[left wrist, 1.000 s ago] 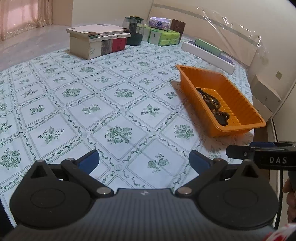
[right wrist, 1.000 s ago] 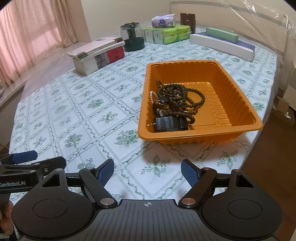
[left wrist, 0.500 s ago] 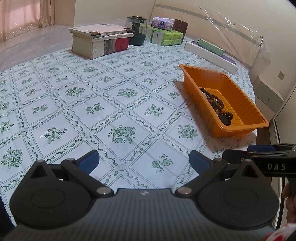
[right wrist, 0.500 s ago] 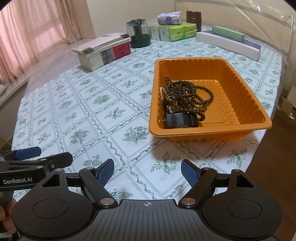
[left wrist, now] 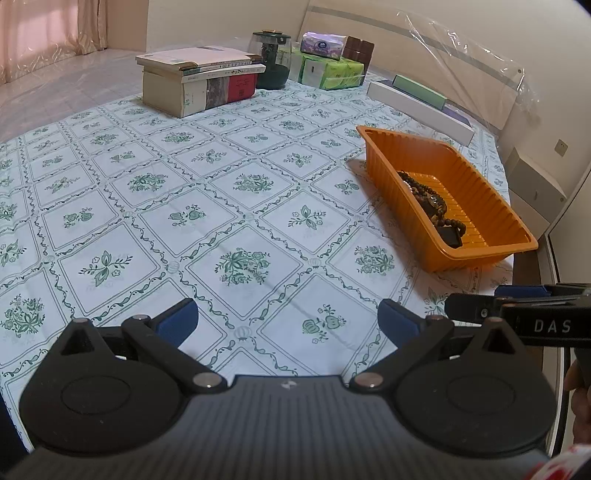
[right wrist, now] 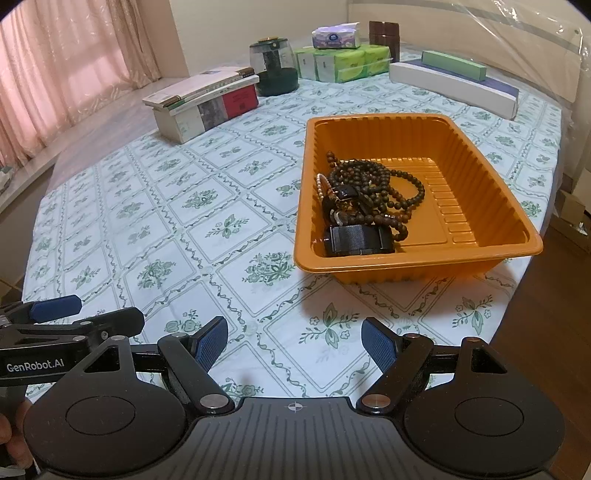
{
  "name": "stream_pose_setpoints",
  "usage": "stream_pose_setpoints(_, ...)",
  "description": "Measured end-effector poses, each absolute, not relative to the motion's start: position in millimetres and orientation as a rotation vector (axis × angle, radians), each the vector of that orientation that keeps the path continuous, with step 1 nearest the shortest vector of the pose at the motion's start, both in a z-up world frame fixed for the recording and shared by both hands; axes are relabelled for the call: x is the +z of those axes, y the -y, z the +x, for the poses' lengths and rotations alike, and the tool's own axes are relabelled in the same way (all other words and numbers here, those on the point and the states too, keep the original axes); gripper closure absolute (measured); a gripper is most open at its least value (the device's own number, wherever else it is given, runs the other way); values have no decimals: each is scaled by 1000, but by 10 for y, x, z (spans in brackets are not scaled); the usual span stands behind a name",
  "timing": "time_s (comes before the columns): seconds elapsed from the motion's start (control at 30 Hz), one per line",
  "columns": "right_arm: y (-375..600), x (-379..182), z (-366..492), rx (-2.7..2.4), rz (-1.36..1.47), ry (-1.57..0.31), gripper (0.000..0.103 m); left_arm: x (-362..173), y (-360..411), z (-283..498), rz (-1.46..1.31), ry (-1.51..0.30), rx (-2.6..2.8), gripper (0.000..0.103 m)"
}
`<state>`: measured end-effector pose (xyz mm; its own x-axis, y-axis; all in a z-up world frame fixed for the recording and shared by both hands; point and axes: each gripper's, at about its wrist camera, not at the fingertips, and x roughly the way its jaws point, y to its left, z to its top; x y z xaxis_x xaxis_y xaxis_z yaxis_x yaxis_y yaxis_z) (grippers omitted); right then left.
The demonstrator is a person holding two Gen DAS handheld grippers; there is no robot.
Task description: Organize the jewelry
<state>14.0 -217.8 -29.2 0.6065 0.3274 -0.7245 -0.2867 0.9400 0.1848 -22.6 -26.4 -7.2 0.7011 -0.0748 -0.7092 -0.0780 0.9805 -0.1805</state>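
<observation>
An orange plastic tray [right wrist: 487, 192] [left wrist: 491, 206] stands on the flowered tablecloth near the table's right end. In its near left corner lies a tangle of dark wooden bead strings [right wrist: 373, 188] [left wrist: 428, 199], a small pearl bracelet [right wrist: 320, 184] and a black watch band [right wrist: 356, 240]. My right gripper [right wrist: 293, 341] hangs open over the cloth in front of the tray, nothing between its blue pads. Left of it, my left gripper [left wrist: 288, 319] is open too and holds nothing. Each gripper shows at the edge of the other's view.
At the far side are a stack of books [right wrist: 207, 99], a dark glass jar [right wrist: 275, 68], green tissue packs [right wrist: 343, 62] with a tissue box on top, a brown box [right wrist: 384, 35], and long flat boxes [right wrist: 454, 86]. The table edge [right wrist: 517, 295] drops off right of the tray.
Both views show the tray and table slightly farther off and lower in the picture than a second ago. The jewelry lies unmoved and both grippers stay open.
</observation>
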Motion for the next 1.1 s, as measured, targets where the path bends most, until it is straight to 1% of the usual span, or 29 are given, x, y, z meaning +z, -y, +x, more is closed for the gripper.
stream_pose_setpoints(1.1, 2193, -288, 138, 352, 52, -847, 24, -66, 252, -215, -197, -793, 2, 0)
